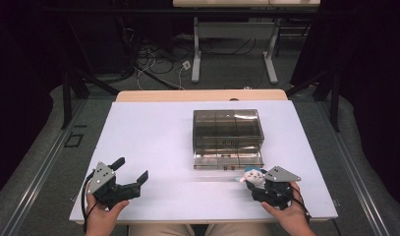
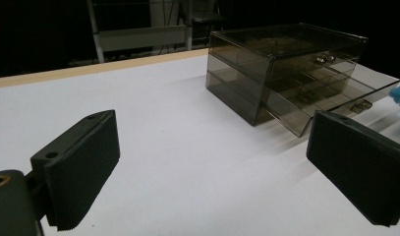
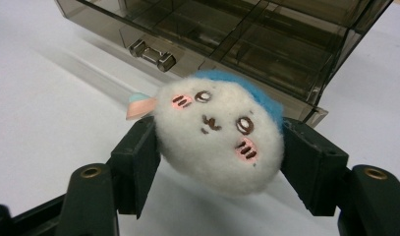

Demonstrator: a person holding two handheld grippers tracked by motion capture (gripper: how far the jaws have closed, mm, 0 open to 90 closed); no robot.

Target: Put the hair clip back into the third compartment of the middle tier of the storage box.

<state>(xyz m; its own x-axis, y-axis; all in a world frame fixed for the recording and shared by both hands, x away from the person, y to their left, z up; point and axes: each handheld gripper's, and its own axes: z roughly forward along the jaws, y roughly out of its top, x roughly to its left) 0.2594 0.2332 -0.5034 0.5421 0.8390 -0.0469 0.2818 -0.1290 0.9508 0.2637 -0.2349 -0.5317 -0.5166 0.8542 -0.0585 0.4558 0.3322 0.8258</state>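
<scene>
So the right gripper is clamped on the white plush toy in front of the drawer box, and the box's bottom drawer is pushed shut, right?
Not quite. The right gripper is clamped on the white plush toy in front of the drawer box, but the bottom drawer is pulled out, open, as the high view shows.

White table (image 1: 153,142); smoky clear drawer box (image 1: 228,129) on it.

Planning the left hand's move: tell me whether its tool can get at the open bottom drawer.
Probably yes. The left tool is open and holds nothing, and only bare table lies between it and the pulled-out bottom drawer.
</scene>
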